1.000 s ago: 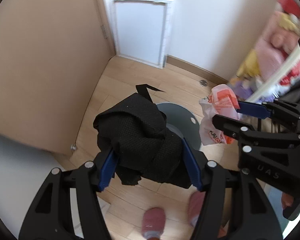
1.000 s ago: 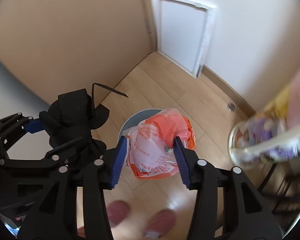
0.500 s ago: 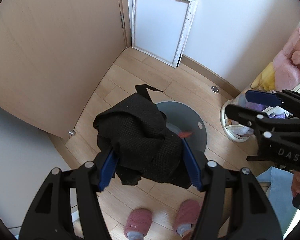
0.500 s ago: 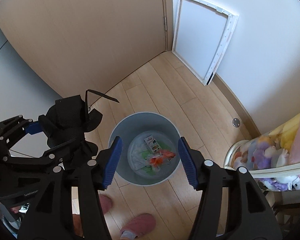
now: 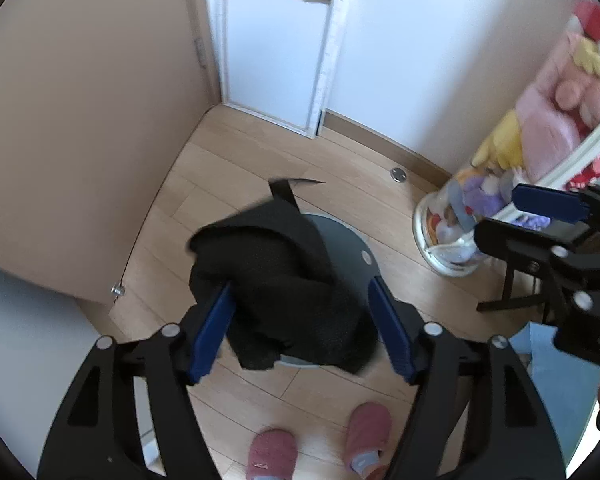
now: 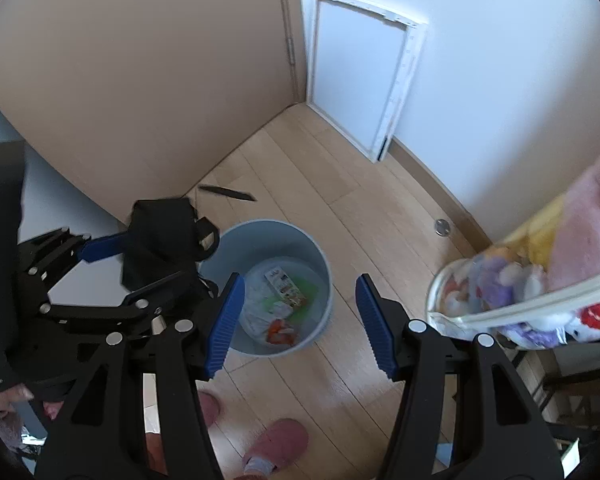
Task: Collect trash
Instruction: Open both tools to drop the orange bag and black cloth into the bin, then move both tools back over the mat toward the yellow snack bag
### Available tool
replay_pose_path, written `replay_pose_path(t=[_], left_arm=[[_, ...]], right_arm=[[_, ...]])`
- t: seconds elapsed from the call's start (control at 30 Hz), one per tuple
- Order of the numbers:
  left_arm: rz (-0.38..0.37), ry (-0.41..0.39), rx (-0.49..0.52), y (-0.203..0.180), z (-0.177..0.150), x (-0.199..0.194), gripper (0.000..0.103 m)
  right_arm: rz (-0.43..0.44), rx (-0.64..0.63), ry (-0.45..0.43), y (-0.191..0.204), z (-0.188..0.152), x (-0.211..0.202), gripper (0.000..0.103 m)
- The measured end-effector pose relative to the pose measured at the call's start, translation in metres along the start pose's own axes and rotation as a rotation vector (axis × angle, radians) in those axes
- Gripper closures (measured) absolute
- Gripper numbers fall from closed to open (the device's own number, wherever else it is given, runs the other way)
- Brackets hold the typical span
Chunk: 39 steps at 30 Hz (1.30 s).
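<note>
A black mesh fabric bundle (image 5: 272,280) with a loose strap hangs between the blue pads of my left gripper (image 5: 300,328), above the grey bin (image 5: 352,248). The jaws are opening: a gap shows at the right pad and the bundle is blurred. In the right wrist view the left gripper (image 6: 140,268) and the bundle (image 6: 160,236) sit over the left rim of the bin (image 6: 324,264). My right gripper (image 6: 300,320) stands open and empty over the bin. Inside lie an orange-and-white bag (image 6: 280,332), a small carton (image 6: 284,284) and pale wrappers.
A white canvas (image 6: 360,80) leans on the wall beside a beige door (image 6: 140,80). A clear bag of plush toys (image 6: 520,280) stands at the right, with a black stand leg (image 5: 508,288) near it. The person's pink slippers (image 5: 368,428) are just below the bin.
The right gripper let the orange-and-white bag fall into the bin and now stands empty. The left gripper's pads have spread a little and the black bundle has sagged lower.
</note>
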State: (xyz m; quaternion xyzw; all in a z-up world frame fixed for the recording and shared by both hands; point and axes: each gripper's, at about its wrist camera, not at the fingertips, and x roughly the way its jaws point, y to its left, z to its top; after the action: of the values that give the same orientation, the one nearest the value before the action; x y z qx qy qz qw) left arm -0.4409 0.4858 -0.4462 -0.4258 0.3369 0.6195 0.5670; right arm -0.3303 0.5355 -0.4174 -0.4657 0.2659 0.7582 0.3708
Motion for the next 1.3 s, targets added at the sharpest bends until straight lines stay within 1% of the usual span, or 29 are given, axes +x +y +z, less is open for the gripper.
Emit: replay_pose_path(t=[0.07, 0.27, 0.47, 0.57, 0.7, 0.8, 0.9, 0.93, 0.97, 1.07, 1.2, 1.3], left_arm=[[0.000, -0.009, 0.025, -0.006, 0.002, 0.000, 0.028], [0.001, -0.013, 0.060, -0.007, 0.003, -0.009, 0.027], [0.008, -0.016, 0.105, -0.006, 0.001, -0.030, 0.027], [0.006, -0.029, 0.163, -0.010, 0.003, -0.044, 0.027], [-0.006, -0.025, 0.276, -0.022, 0.008, -0.060, 0.027], [-0.049, -0.043, 0.355, -0.037, 0.010, -0.076, 0.027], [-0.089, -0.078, 0.460, -0.059, 0.007, -0.097, 0.027], [-0.103, -0.089, 0.497, -0.068, 0.006, -0.104, 0.025], [-0.113, -0.101, 0.534, -0.077, 0.004, -0.110, 0.023], [-0.163, -0.133, 0.642, -0.108, -0.006, -0.131, 0.022], [-0.249, -0.146, 0.764, -0.158, -0.027, -0.155, 0.020], [-0.312, -0.150, 0.856, -0.202, -0.054, -0.172, 0.019]], right_arm=[[-0.014, 0.011, 0.004, -0.004, -0.003, -0.003, 0.047], [-0.038, 0.051, 0.007, -0.010, -0.010, -0.013, 0.047], [-0.051, 0.115, -0.012, -0.004, -0.017, -0.033, 0.047], [-0.070, 0.166, -0.029, 0.000, -0.021, -0.047, 0.047], [-0.116, 0.264, -0.061, 0.005, -0.035, -0.072, 0.047], [-0.160, 0.362, -0.090, 0.004, -0.051, -0.096, 0.047], [-0.217, 0.477, -0.129, 0.001, -0.075, -0.125, 0.045], [-0.239, 0.516, -0.142, -0.001, -0.085, -0.135, 0.044], [-0.263, 0.560, -0.154, -0.002, -0.097, -0.147, 0.043], [-0.335, 0.681, -0.181, -0.010, -0.136, -0.183, 0.043], [-0.445, 0.841, -0.193, -0.019, -0.204, -0.232, 0.037], [-0.541, 0.969, -0.188, -0.023, -0.263, -0.268, 0.033]])
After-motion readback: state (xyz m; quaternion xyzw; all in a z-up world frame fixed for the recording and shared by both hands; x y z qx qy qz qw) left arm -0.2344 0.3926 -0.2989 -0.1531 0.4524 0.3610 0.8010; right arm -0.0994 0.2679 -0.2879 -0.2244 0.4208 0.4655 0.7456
